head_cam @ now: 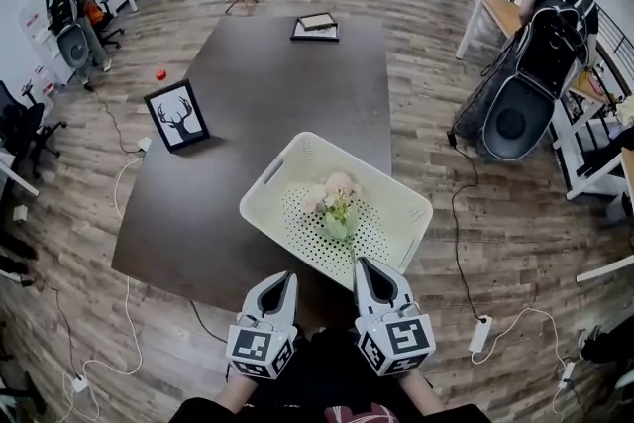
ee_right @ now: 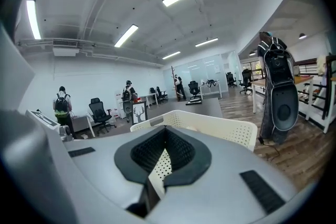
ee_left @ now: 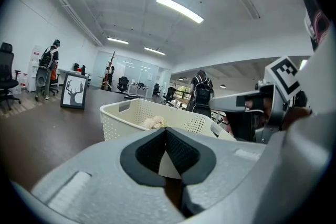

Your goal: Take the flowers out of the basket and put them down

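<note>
Left gripper (head_cam: pixel 286 278) and right gripper (head_cam: pixel 364 264), lower centre of the head view: jaws of each pressed together, nothing between them, near the white basket's (head_cam: pixel 265 181) near rim. Flowers (head_cam: pixel 335 197) lie inside the basket, at frame centre, on the dark table (head_cam: pixel 267 74).

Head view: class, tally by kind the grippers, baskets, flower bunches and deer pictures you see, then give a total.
Grippers: 2 (left gripper, right gripper)
Basket: 1
Flowers: 1 bunch
Deer picture: 1
Total: 5
</note>
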